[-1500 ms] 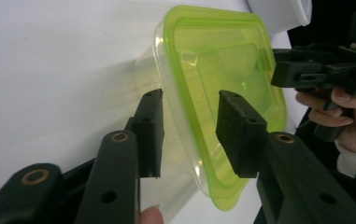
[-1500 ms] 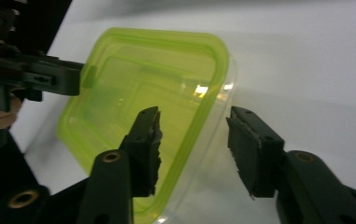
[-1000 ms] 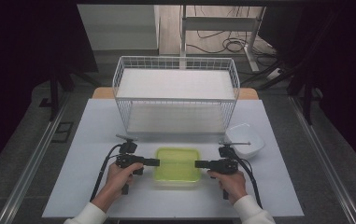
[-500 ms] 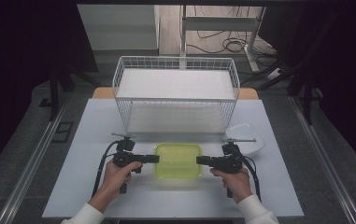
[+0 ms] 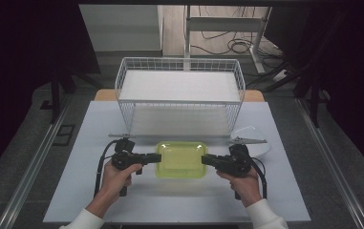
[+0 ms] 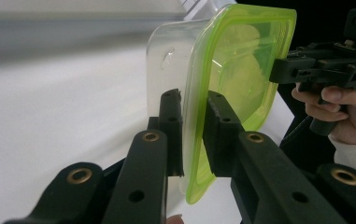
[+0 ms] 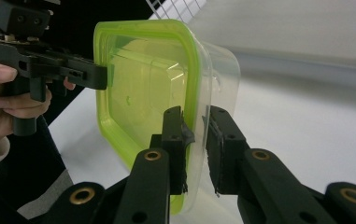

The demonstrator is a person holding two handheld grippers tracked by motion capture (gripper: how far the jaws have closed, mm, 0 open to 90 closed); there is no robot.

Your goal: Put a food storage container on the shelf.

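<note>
Table (image 5: 74,191): big white top, carrying everything else.

Wire basket (image 5: 179,93): white, open-topped, my landmark. It sat at the far middle of the table and looked empty apart from its pale liner.

Container (image 5: 181,160): clear plastic box with a lime-green lid, just in front of the basket's near wall, between the two grippers.

White bowl (image 5: 256,143): off the basket's near right corner, partly behind the right gripper.

Left gripper (image 6: 192,133): jaws narrow, pinched on the lid rim at the container's left edge.

Right gripper (image 7: 194,140): same deal on the opposite edge, jaws closed down on the rim, one inside the lip and one outside.

What changed: over the last second the container and both grippers had slid a bit farther from the basket, toward the person. The grips looked the same.

What that means: I'd guess a two-handed carry or lid job was under way, with the box secured rather than being released.

Hard to tell: whether the container rested on the table or hung just above it. Nothing obvious inside through the green lid. The far side of the bowl was cut off by the gripper's plate.
</note>
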